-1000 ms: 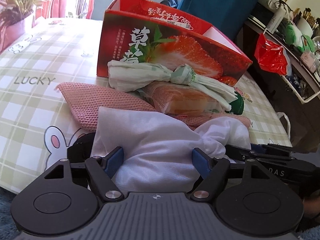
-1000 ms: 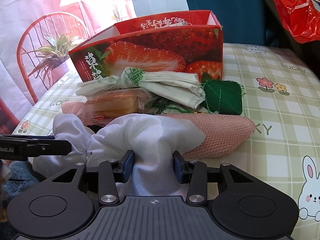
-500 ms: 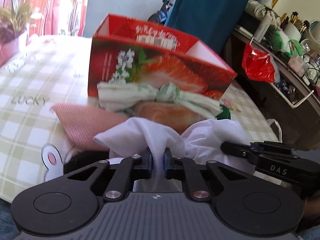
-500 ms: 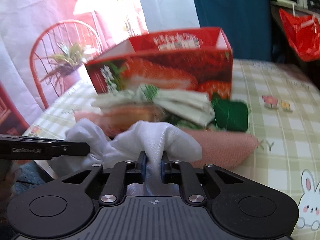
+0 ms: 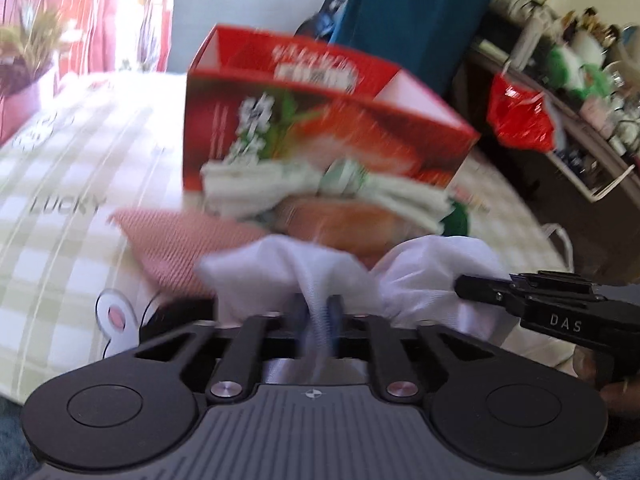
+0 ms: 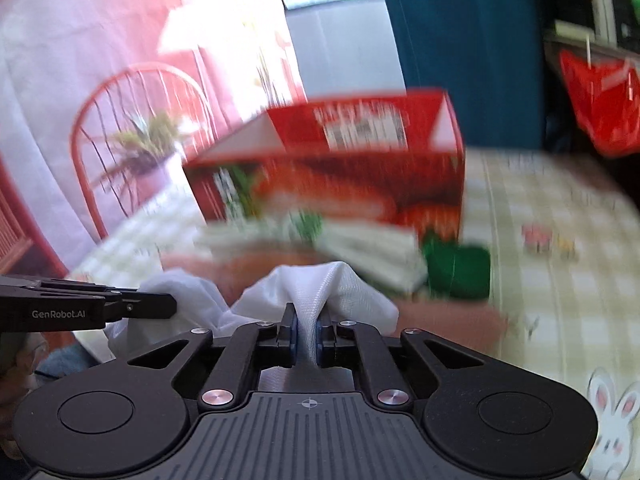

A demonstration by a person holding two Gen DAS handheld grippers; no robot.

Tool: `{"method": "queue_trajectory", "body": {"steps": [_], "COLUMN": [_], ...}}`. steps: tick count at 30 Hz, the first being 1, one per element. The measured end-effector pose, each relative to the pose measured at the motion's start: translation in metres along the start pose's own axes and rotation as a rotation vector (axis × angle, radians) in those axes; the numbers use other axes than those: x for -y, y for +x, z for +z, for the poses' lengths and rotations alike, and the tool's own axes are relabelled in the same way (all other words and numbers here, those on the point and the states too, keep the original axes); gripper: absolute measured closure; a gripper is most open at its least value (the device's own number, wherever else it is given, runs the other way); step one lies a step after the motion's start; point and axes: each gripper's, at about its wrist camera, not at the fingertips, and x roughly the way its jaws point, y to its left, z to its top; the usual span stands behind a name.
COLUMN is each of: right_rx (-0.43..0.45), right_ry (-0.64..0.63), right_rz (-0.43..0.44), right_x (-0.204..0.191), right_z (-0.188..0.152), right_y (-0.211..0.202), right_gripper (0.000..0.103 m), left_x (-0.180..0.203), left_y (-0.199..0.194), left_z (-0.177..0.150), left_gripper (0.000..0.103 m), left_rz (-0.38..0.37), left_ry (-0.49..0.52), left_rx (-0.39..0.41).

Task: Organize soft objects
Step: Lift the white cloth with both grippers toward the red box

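A white cloth (image 5: 288, 264) lies bunched at the near edge of the checked table (image 5: 80, 184). My left gripper (image 5: 316, 312) pinches a fold of it; the pads press the fabric and the jaws are opening. In the right wrist view my right gripper (image 6: 306, 332) is shut on another fold of the white cloth (image 6: 320, 280). Behind it lie a pink knitted cloth (image 5: 180, 240), a green-and-white knotted bundle (image 5: 280, 184), an orange packet (image 5: 340, 220) and a green pad (image 6: 460, 268). An open red strawberry box (image 5: 320, 120) stands behind them.
A potted plant (image 5: 28, 52) and a red chair (image 6: 120, 120) are at the far left. A red plastic bag (image 5: 520, 120) hangs on a cluttered shelf at the right. Both views are blurred by motion.
Both grippers stood open around the white cloth a second ago and have since shut on it. The cloth is now gathered into raised folds and pulled up a little.
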Motion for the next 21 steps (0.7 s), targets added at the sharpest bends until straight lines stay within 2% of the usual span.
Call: {"method": "queue_trajectory", "body": {"steps": [2, 3, 8, 9, 14, 17, 19, 21], "right_rx": [-0.032, -0.038, -0.068, -0.080, -0.102, -0.113, -0.117, -0.120], "right_ry": [0.018, 0.033, 0.071, 0.089, 0.183, 0.183, 0.153, 0.123], "right_rz": [-0.025, -0.031, -0.033, -0.031, -0.010, 0.003, 0.006, 0.011], "right_x": [0.005, 0.008, 0.015, 0.018, 0.035, 0.035, 0.030, 0.024], "right_z": [-0.006, -0.008, -0.017, -0.019, -0.027, -0.030, -0.030, -0.029], "right_y": [0.007, 0.008, 0.017, 0.019, 0.029, 0.034, 0.036, 0.037], "right_gripper": [0.081, 0.076, 0.069, 0.063, 0.052, 0.052, 0.056, 0.065], "left_x": [-0.001, 0.000, 0.005, 0.004, -0.006, -0.006, -0.005, -0.007], "left_y": [0.000, 0.000, 0.012, 0.014, 0.024, 0.029, 0.031, 0.032], "left_z": [-0.001, -0.002, -0.008, -0.010, -0.012, -0.013, -0.013, -0.013], "left_gripper": [0.039, 0.039, 0.037, 0.036, 0.034, 0.034, 0.034, 0.036], "left_rz": [0.030, 0.026, 0.022, 0.015, -0.026, -0.034, -0.034, -0.048], "left_ry": [0.013, 0.021, 0.061, 0.057, 0.005, -0.005, -0.002, -0.011], "left_rx": [-0.010, -0.012, -0.043, -0.046, -0.045, -0.046, -0.046, -0.041]}}
